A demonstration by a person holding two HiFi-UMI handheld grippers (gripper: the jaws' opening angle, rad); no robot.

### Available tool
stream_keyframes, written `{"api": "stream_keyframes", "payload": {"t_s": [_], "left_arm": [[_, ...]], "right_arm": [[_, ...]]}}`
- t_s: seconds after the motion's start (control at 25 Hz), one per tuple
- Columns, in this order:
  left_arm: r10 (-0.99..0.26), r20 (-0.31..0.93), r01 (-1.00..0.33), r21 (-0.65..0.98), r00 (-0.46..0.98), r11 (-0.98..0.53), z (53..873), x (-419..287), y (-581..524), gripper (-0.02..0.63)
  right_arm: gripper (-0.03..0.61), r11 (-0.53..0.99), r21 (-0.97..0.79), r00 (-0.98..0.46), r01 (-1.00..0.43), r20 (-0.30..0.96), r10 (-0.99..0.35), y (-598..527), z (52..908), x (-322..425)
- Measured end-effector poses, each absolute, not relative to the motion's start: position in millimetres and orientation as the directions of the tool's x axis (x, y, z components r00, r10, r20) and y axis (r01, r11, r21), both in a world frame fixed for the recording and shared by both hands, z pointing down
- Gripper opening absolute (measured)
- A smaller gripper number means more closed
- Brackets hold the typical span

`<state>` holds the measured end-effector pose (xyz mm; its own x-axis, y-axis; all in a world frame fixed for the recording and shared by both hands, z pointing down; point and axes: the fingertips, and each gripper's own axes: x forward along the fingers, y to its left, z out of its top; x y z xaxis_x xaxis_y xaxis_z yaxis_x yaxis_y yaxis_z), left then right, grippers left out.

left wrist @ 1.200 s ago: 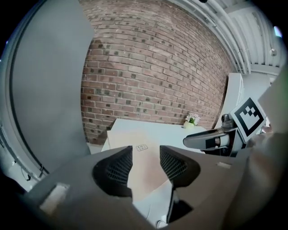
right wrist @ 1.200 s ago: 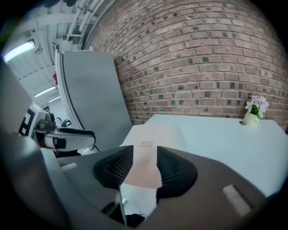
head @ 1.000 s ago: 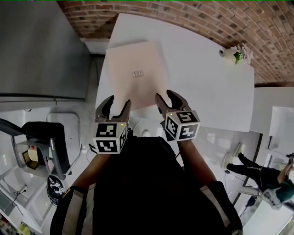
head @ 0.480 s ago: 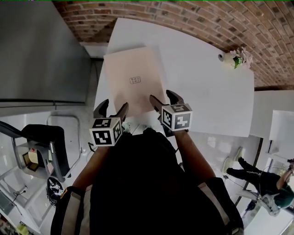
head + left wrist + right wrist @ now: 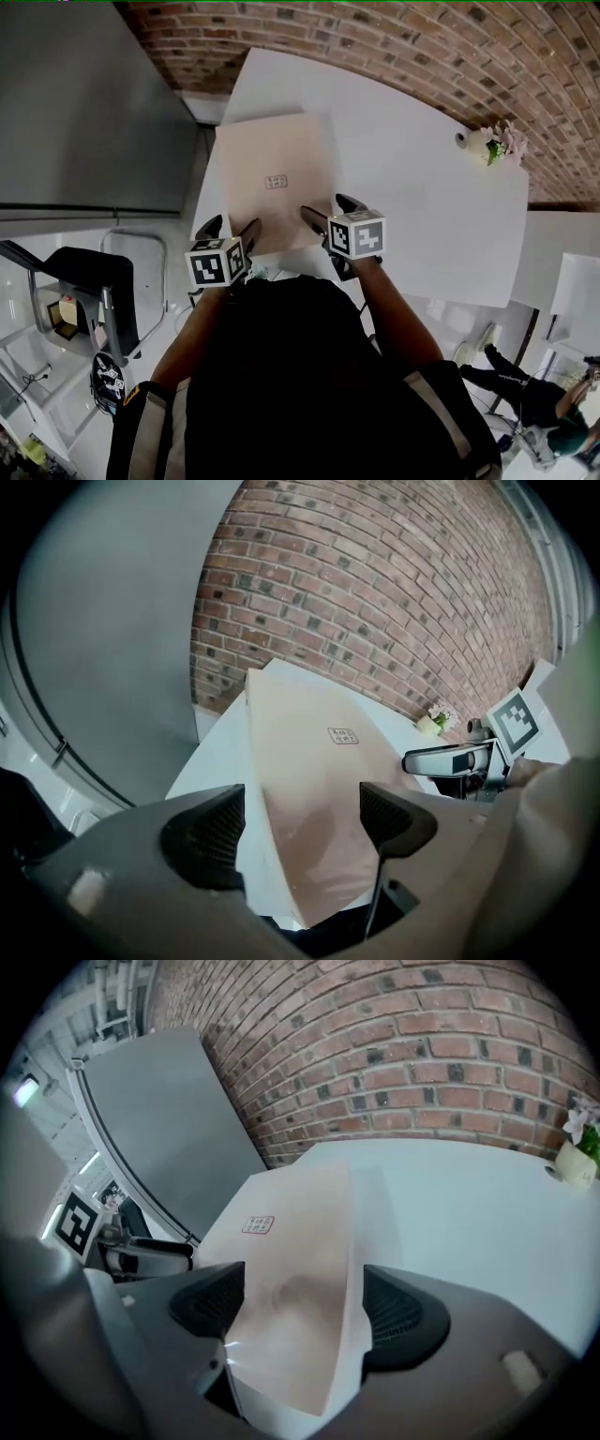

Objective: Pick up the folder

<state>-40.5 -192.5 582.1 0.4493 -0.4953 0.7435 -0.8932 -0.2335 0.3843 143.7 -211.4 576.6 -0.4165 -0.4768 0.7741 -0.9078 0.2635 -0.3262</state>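
Find pale pink flat rectangular folder flat at near-left corner of white table, unlifted. Note left gripper and right gripper released, jaws just opening wide, folder's near edge framed between each pair, untouched. Left to do: close, grip, raise.

A pale folder lies flat at the near left corner of a white table. The left gripper and right gripper hang over its near edge. Their jaws, which have just been opening, are spread wide with nothing gripped. A flower pot stands far right.
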Motion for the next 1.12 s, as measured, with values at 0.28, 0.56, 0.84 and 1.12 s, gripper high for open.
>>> {"api": "stream_keyframes", "payload": {"t_s": [0.28, 0.56, 0.84, 1.12], "left_arm": [[-0.455, 0.750, -0.876, 0.437, 0.480, -0.204, 600.4, -32.5, -195.8, 0.379], [-0.437, 0.758, -0.874, 0.441, 0.485, -0.205, 608.3, -26.5, -199.1, 0.379], [-0.429, 0.770, -0.881, 0.417, 0.472, -0.223, 608.8, -26.1, -201.9, 0.376], [-0.484, 0.733, -0.878, 0.409, 0.479, -0.249, 585.0, -29.0, -204.9, 0.374]], "right_arm": [[0.396, 0.267, -0.374, -0.457, -0.888, 0.786, -0.417, -219.1, 595.1, 139.5], [0.396, 0.284, -0.396, -0.481, -0.873, 0.794, -0.371, -218.7, 607.6, 132.0], [0.388, 0.284, -0.373, -0.462, -0.883, 0.795, -0.393, -218.1, 605.7, 130.1], [0.383, 0.291, -0.340, -0.442, -0.894, 0.773, -0.455, -216.6, 579.0, 128.1]]}}
